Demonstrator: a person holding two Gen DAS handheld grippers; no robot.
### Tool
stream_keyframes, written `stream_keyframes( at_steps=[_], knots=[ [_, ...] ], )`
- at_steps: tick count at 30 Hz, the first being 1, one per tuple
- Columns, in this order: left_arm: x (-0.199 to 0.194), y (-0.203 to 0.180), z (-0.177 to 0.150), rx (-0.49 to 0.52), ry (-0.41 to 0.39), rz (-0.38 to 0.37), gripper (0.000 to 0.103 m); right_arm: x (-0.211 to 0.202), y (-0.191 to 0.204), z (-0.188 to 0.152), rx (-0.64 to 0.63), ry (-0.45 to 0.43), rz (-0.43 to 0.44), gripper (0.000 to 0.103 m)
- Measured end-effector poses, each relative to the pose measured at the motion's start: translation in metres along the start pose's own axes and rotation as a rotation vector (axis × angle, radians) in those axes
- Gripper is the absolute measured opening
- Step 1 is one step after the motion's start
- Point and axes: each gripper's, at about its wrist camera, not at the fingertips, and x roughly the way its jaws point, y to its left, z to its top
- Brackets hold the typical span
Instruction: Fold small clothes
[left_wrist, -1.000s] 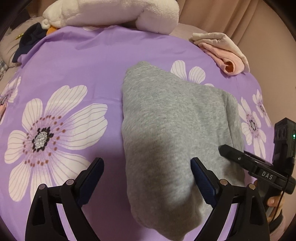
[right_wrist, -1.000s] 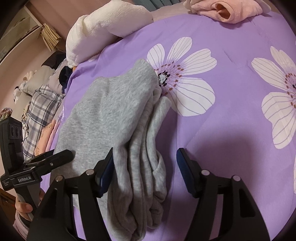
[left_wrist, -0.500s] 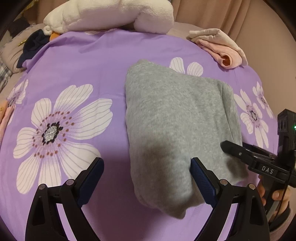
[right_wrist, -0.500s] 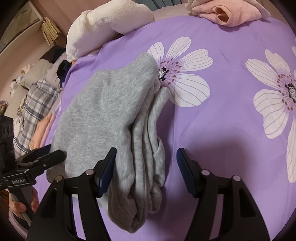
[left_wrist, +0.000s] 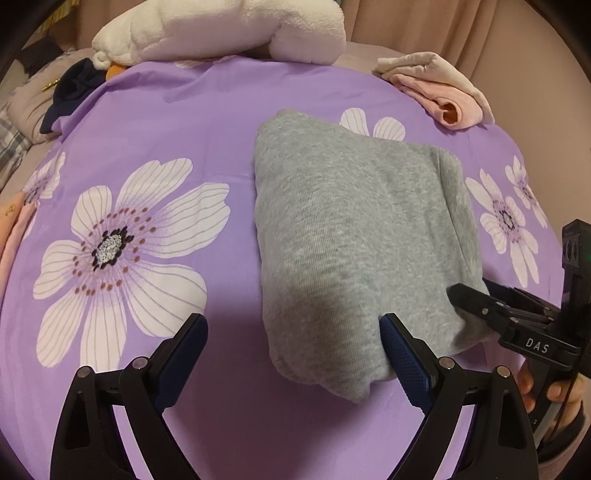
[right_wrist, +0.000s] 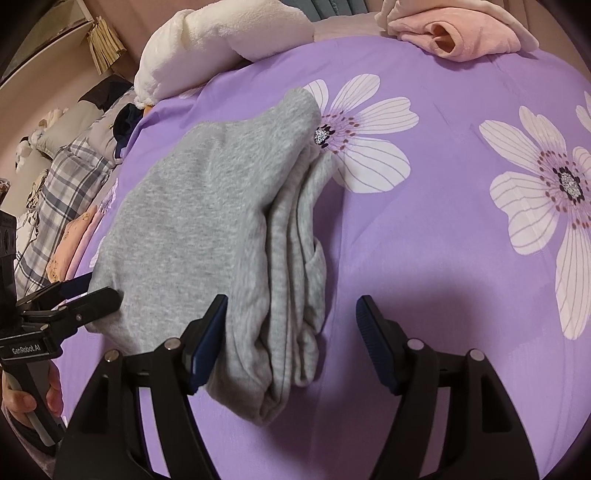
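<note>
A grey folded garment (left_wrist: 351, 229) lies on the purple flowered sheet (left_wrist: 155, 122), its stacked layers showing along the right edge in the right wrist view (right_wrist: 295, 251). My left gripper (left_wrist: 291, 350) is open just in front of its near left corner; the right-hand finger overlaps the cloth and the left-hand one stands over bare sheet. My right gripper (right_wrist: 291, 343) straddles the garment's near right corner. Its jaws are opening and the pads do not pinch the cloth. Each gripper shows at the other view's edge: the right gripper (left_wrist: 472, 291) and the left gripper (right_wrist: 94, 290).
A pink and beige folded pile (left_wrist: 443, 96) sits at the far right of the bed. A white fluffy blanket (left_wrist: 229, 29) lies along the far edge, a dark cloth (left_wrist: 70, 92) beside it. Plaid bedding (right_wrist: 62, 184) and peach clothes (right_wrist: 74, 236) lie left.
Both grippers have drawn back from the grey garment, so its near end now shows in full. The right jaws stand slightly wider. The garment stays flat on the sheet.
</note>
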Motion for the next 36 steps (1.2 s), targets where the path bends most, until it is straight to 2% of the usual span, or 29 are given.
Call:
stream_keyframes(
  at_steps=[5,9,14,17,18,19,20,22,23,25,27,30,32,35,36],
  knots=[
    [-0.006,-0.001,-0.005,-0.006,-0.014,0.003,0.093,-0.007,0.003,-0.005,-0.015,-0.014,-0.011,0.072],
    [-0.018,0.002,-0.010,-0.017,-0.036,-0.037,0.093,-0.026,0.012,-0.005,-0.054,-0.112,-0.033,0.071],
    [-0.046,0.015,0.002,-0.061,-0.136,-0.094,0.093,-0.040,0.030,0.008,-0.131,-0.218,-0.010,0.070],
    [-0.051,0.018,0.020,-0.076,-0.179,-0.079,0.093,-0.037,0.038,0.020,-0.133,-0.230,0.016,0.070],
    [-0.049,0.017,0.023,-0.077,-0.183,-0.080,0.093,-0.032,0.039,0.024,-0.127,-0.223,0.017,0.068],
    [-0.045,0.014,0.028,-0.072,-0.180,-0.089,0.088,-0.027,0.041,0.026,-0.123,-0.212,0.013,0.064],
    [-0.040,0.011,0.031,-0.063,-0.171,-0.095,0.078,-0.021,0.044,0.028,-0.125,-0.197,0.008,0.061],
    [-0.031,0.002,0.032,-0.042,-0.149,-0.103,0.063,-0.011,0.048,0.031,-0.138,-0.180,-0.008,0.047],
    [-0.027,-0.001,0.031,-0.034,-0.138,-0.107,0.056,-0.005,0.050,0.034,-0.148,-0.174,-0.018,0.045],
    [-0.017,-0.012,0.027,0.003,-0.111,-0.118,0.049,0.002,0.049,0.041,-0.133,-0.162,-0.016,0.034],
    [-0.012,-0.022,0.021,0.050,-0.105,-0.086,0.049,0.011,0.040,0.050,-0.087,-0.142,-0.006,0.029],
    [-0.005,-0.032,0.017,0.104,-0.102,-0.038,0.049,0.031,0.025,0.060,-0.037,-0.085,-0.091,0.016],
    [-0.006,-0.033,0.017,0.106,-0.100,-0.044,0.049,0.036,0.012,0.061,0.018,-0.055,-0.075,0.015],
    [-0.006,-0.034,0.017,0.116,-0.095,-0.036,0.049,0.027,-0.003,0.058,0.090,-0.080,-0.084,0.014],
    [-0.006,-0.034,0.017,0.119,-0.095,-0.033,0.049,0.023,-0.008,0.057,0.120,-0.087,-0.078,0.019]
  ],
)
